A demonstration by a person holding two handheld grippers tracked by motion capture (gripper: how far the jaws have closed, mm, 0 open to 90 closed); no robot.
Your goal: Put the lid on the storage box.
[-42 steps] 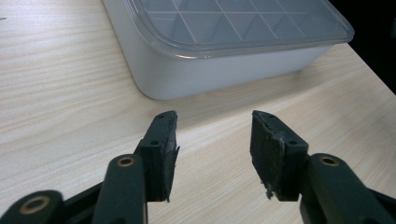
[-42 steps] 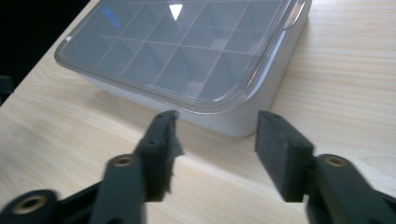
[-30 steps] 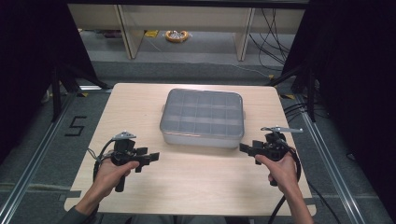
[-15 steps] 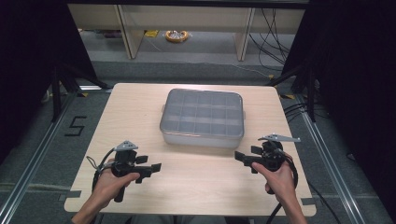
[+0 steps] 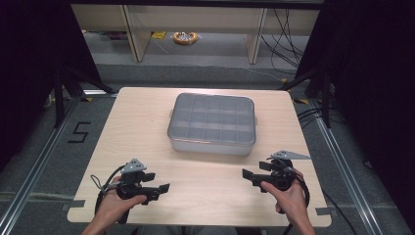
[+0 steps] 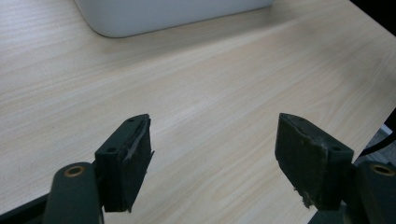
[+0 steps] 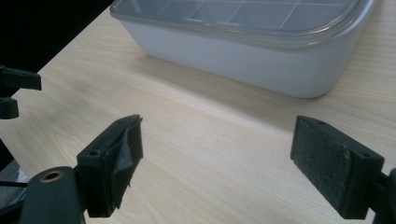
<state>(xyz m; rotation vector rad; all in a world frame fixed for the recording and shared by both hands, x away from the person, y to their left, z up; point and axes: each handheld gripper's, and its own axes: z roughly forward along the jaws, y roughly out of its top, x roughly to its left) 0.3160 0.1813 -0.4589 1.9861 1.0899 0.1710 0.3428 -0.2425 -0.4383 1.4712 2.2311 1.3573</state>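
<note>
Two grippers sit low over the near end of a light wooden table [image 5: 147, 127], one in each of the person's hands. From the high view, the left gripper [image 5: 164, 188] is at the near left and the right gripper [image 5: 246, 175] at the near right, their jaws pointing inward toward each other, well apart. A grey lidded box [image 5: 212, 123] stands in the middle of the table, beyond both and touched by neither.

That overhead picture shows the box's clear lid and the grid of compartments under it, but the jaws are too small there to judge. The left gripper view settles it: the jaws have just been opening and stand wide, with bare wood between them and a rounded corner of the box [image 6: 154, 14] at the top edge. The right gripper view shows its jaws spread wide too, having opened a moment ago, holding nothing. It also gives the box's white side wall [image 7: 243, 56] and lid rim up close, and a dark part of the left gripper [image 7: 14, 88] at its left edge.
</note>
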